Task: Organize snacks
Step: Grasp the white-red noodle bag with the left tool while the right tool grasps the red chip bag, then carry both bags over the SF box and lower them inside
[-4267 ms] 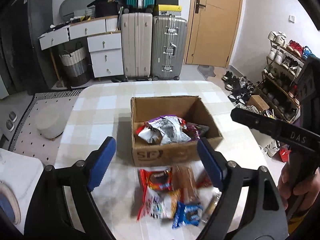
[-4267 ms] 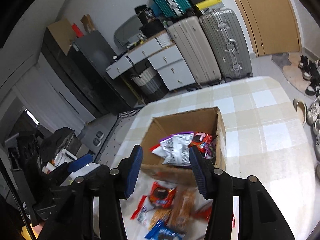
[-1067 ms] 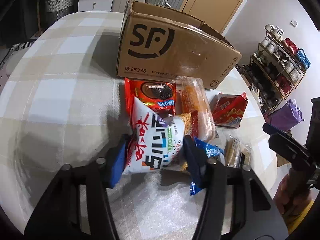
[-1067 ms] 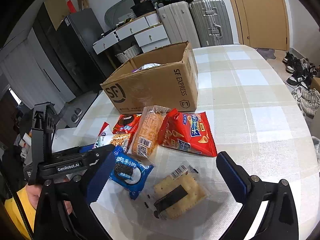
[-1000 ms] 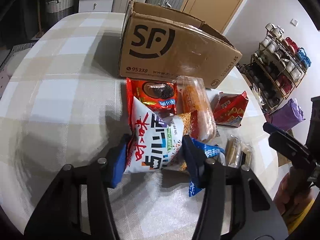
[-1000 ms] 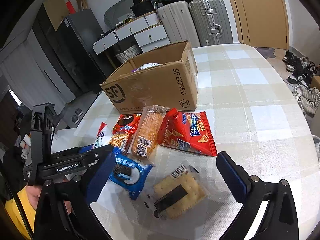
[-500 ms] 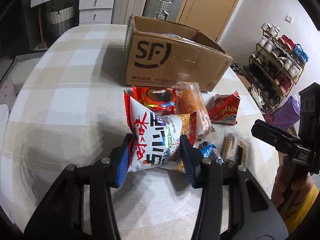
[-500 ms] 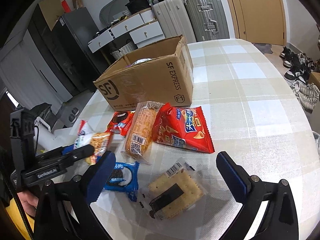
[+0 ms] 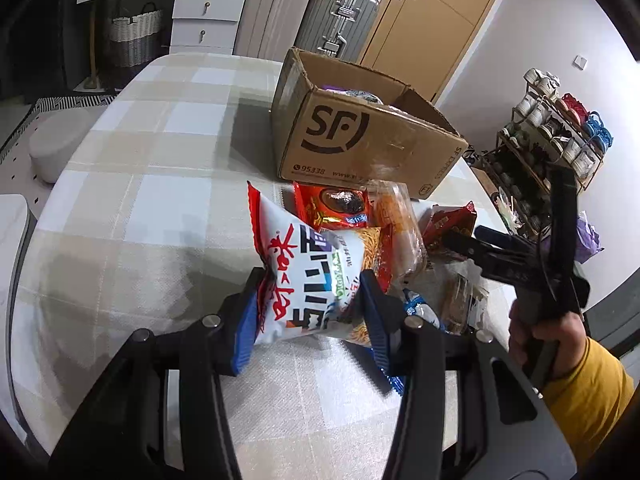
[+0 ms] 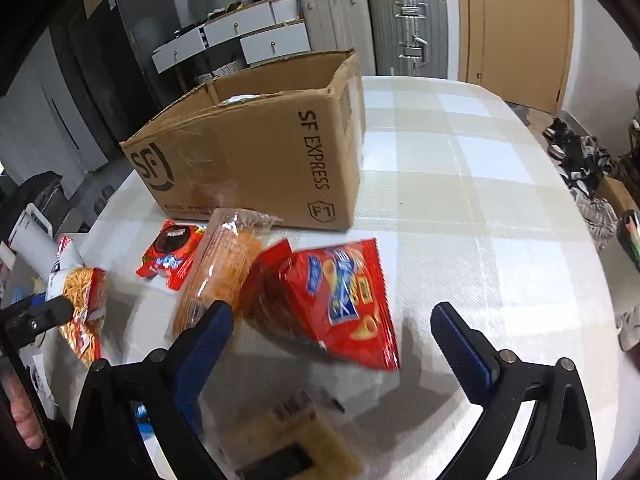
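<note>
Tabletop [image 9: 132, 208]; left gripper [image 9: 308, 312] clamps noodle bag [image 9: 304, 276].

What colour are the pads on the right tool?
Blue pads on black arms, seen best in the right wrist view.

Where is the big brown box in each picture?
Left wrist view: the cardboard box sits above centre, behind the snack bag held in the left gripper.
Right wrist view: the box is upper left of centre, behind the loose snacks.
Shared landmark: the silver suitcase by the door.
</note>
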Tool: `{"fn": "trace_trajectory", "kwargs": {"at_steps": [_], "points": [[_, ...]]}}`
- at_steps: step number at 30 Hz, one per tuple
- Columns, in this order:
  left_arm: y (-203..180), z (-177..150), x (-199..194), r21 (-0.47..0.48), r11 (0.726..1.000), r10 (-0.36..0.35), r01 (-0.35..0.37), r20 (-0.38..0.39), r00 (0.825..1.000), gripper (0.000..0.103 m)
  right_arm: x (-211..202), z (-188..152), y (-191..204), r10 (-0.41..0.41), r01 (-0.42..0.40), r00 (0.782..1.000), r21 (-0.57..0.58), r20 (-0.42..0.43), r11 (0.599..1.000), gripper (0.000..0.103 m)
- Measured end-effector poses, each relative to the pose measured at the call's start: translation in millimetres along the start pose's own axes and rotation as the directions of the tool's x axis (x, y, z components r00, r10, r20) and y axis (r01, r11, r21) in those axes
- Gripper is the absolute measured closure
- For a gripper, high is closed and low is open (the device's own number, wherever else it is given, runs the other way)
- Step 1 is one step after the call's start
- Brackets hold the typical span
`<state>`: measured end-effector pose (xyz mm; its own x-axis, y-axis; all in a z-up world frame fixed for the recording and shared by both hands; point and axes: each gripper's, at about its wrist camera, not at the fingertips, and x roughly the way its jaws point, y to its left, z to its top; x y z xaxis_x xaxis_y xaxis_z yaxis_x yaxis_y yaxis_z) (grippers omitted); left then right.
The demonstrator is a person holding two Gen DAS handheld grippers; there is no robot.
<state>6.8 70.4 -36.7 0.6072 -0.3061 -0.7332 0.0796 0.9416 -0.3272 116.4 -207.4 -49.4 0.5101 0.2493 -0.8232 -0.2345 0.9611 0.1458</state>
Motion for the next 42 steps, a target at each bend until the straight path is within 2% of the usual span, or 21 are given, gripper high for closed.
{"fn": "trace_trajectory", "kwargs": {"at_steps": [2,4,8,10,16,26,34,42], "points": [[-1,1,0,0.003,1.0,-0.004,0.004,0.0,1.0,0.059,7,6,-3,0.003,-0.003,1.0,0.009,-0.005,1.0,0.009],[-1,1,0,0.005,1.0,-0.006,0.006,-0.003,1.0,0.059,14,9,-4,0.034,-0.033,0.999,0.017,-0.029,0.999,0.02],[-1,2,4,-0.006,1.0,-0.008,0.008,-0.011,1.0,0.059,23,8,-3,0.044,-0.043,0.997,0.014,-0.056,0.999,0.025],[0,3,6,-0.011,1.0,-0.012,0.012,-0.017,1.0,0.059,22,6,-2,0.027,-0.026,0.998,0.01,-0.055,1.0,0.037],[-4,2,7,-0.006,1.0,-0.005,0.005,-0.014,1.0,0.059,16,3,-3,0.057,-0.056,0.997,0.022,-0.049,0.998,0.048],[4,6,-9,-0.022,1.0,0.022,-0.021,0.053,0.998,0.059,0,-3,-16,0.097,-0.094,0.995,0.089,-0.023,0.992,0.049],[6,5,-14,-0.031,0.999,0.045,-0.043,0.069,0.997,0.059,-23,-8,-17,0.131,-0.133,0.991,0.11,0.023,0.985,0.049],[-5,-5,-37,-0.019,0.997,0.078,-0.076,0.139,0.987,0.059,-70,-17,-2,0.225,-0.241,0.967,0.141,0.123,0.96,0.049]]}}
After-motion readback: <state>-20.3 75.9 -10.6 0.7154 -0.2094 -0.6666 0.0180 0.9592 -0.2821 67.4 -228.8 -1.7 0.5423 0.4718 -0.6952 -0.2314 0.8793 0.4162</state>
